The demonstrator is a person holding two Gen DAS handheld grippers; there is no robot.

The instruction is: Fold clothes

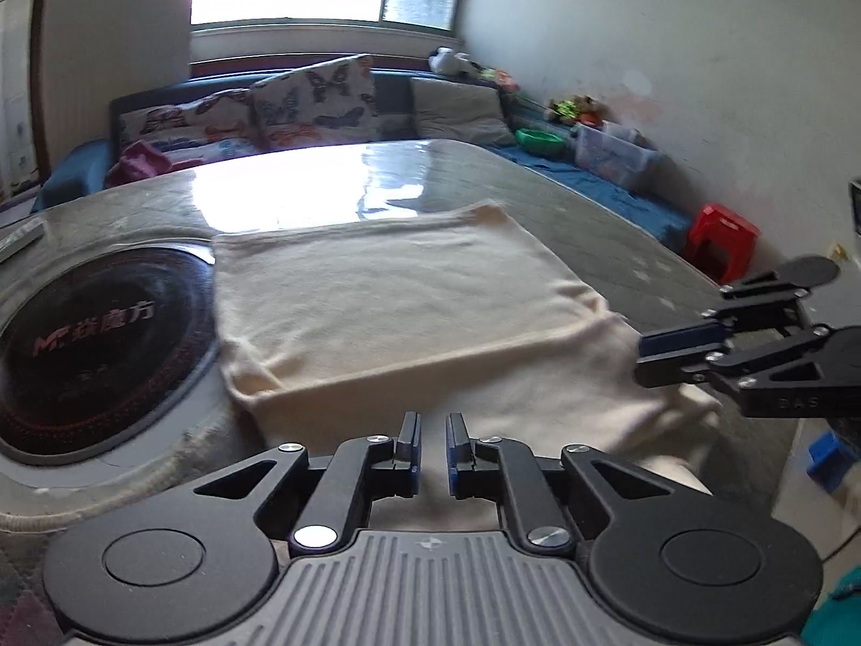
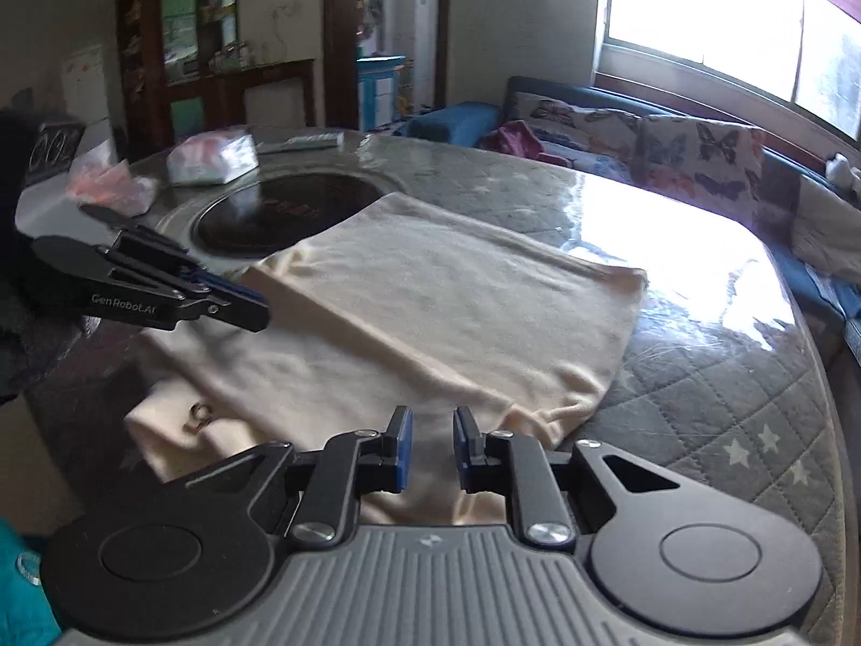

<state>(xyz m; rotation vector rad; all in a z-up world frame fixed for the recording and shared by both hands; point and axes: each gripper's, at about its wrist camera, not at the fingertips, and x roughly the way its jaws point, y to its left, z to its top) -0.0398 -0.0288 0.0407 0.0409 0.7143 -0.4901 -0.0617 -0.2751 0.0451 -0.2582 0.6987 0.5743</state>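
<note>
We see the cream garment [image 1: 398, 296] part-folded ahead of both grippers, left gripper [image 1: 432, 449] slightly parted, empty — right gripper [image 2: 432, 447] likewise, both above its near edge.

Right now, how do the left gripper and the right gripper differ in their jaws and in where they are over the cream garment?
The left gripper shows a narrow gap between its jaws; the right gripper shows a slightly wider gap. The left gripper is over the near edge of the cream garment beside the black round plate; the right gripper is toward the garment's other end. Both are open, hold nothing, and have blue pads.
</note>
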